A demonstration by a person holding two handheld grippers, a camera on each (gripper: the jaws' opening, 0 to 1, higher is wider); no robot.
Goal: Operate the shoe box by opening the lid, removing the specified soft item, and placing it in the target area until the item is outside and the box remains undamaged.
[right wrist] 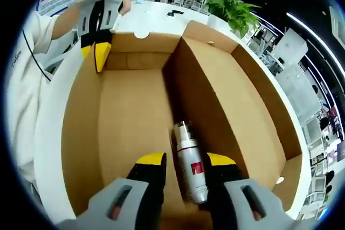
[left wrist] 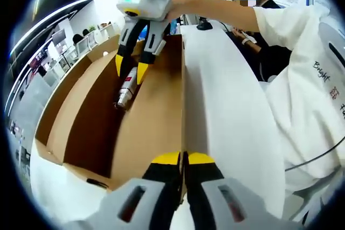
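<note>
An open cardboard shoe box (left wrist: 81, 95) (right wrist: 253, 106), brown inside and white outside, rests on a white table. On its floor lies a silver tube with a red label (left wrist: 125, 91) (right wrist: 192, 166). My right gripper (right wrist: 186, 160) (left wrist: 130, 69) reaches down into the box and stands open, one yellow tip on each side of the tube. My left gripper (left wrist: 183, 158) (right wrist: 94, 53) is shut on the top edge of the box's side wall, at the end away from the tube.
The white table (right wrist: 156, 14) surrounds the box. A potted plant (right wrist: 232, 4) stands past its far corner, with a small dark object (right wrist: 175, 13) nearby. A person in a white shirt (left wrist: 302, 79) stands close on the box's side.
</note>
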